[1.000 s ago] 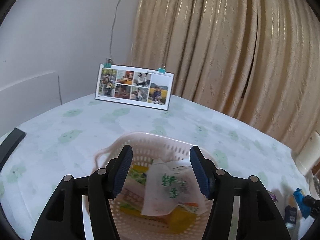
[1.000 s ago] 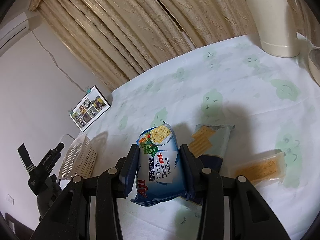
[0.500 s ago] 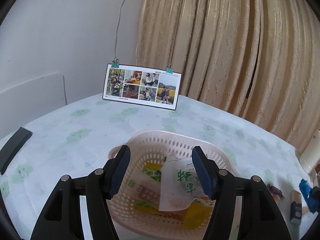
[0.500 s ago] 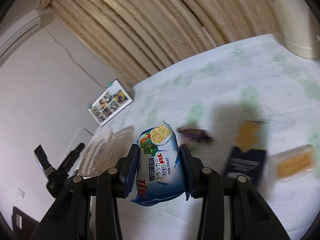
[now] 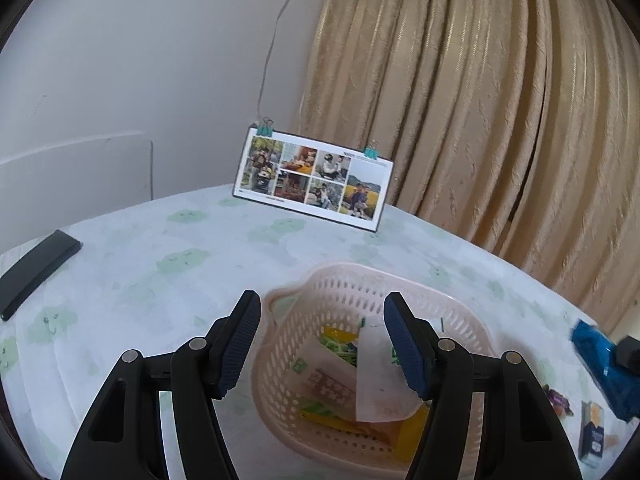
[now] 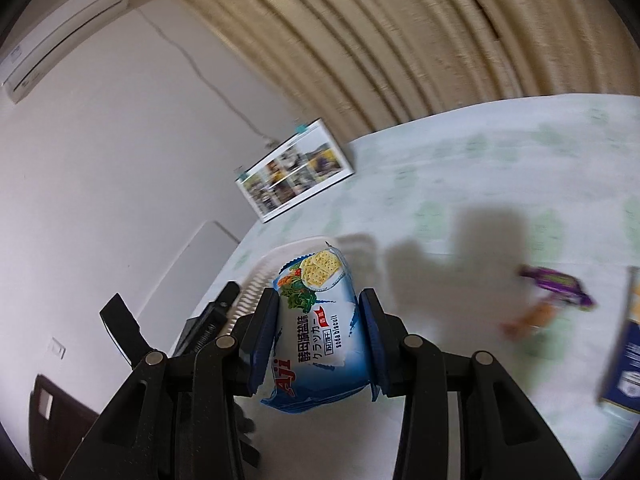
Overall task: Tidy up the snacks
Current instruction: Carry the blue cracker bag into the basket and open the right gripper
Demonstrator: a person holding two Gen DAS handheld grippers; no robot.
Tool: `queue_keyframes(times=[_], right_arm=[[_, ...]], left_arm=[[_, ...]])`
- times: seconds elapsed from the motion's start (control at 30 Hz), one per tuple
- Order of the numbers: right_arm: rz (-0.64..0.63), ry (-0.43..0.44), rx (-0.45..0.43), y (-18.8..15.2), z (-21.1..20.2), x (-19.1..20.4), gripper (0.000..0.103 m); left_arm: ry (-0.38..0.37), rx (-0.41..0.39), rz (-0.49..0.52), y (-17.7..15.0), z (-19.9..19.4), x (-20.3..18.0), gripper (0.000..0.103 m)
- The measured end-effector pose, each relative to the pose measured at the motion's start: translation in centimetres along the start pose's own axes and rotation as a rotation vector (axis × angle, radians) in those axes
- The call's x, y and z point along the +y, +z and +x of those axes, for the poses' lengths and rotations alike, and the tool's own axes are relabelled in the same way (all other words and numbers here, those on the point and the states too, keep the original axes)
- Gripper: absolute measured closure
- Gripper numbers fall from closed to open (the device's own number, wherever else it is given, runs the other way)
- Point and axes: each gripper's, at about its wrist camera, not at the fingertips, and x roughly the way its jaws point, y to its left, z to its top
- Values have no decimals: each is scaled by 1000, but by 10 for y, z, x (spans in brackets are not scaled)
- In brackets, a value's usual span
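Observation:
A pale pink basket [image 5: 352, 284] stands on the table and holds several snack packets, a white one [image 5: 376, 376] on top. My left gripper [image 5: 322, 346] hovers open just above its near left rim, holding nothing. My right gripper [image 6: 320, 340] is shut on a blue soda biscuit pack [image 6: 320, 320], held in the air with the basket rim [image 6: 280, 254] just beyond it. From the left wrist view that blue pack [image 5: 600, 364] shows at the right edge. The left gripper's body [image 6: 208, 320] shows left of the basket.
A photo calendar [image 5: 312, 178] stands at the table's far side before beige curtains. A black flat object [image 5: 36, 268] lies at the left edge. A purple candy [image 6: 556, 284], an orange wrapper [image 6: 528, 318] and a dark blue cracker box [image 6: 624, 344] lie on the cloth to the right.
My right gripper has swung left with the blue pack, from above the loose snacks toward the basket. My left gripper has drawn back and left from over the basket, still open.

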Motion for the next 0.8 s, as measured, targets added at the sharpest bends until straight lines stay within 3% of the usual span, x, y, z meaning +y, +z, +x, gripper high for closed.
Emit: queue_keyframes(times=[0.1,0.2,0.47,0.8], right_arm=[[-18,14,28,0,23,16,64],[-27,26,48,0,41,28,64],[9,30,65,4,82,44,61],[26,13,65,-3,85,27,59]], left_arm=[[21,-29,-3,1,-3,3,37],[29,-48,-30,3,-5,9,30],[56,-80,-95,8,-10,24,29],[60,-106,-58,7,-13,19,29]])
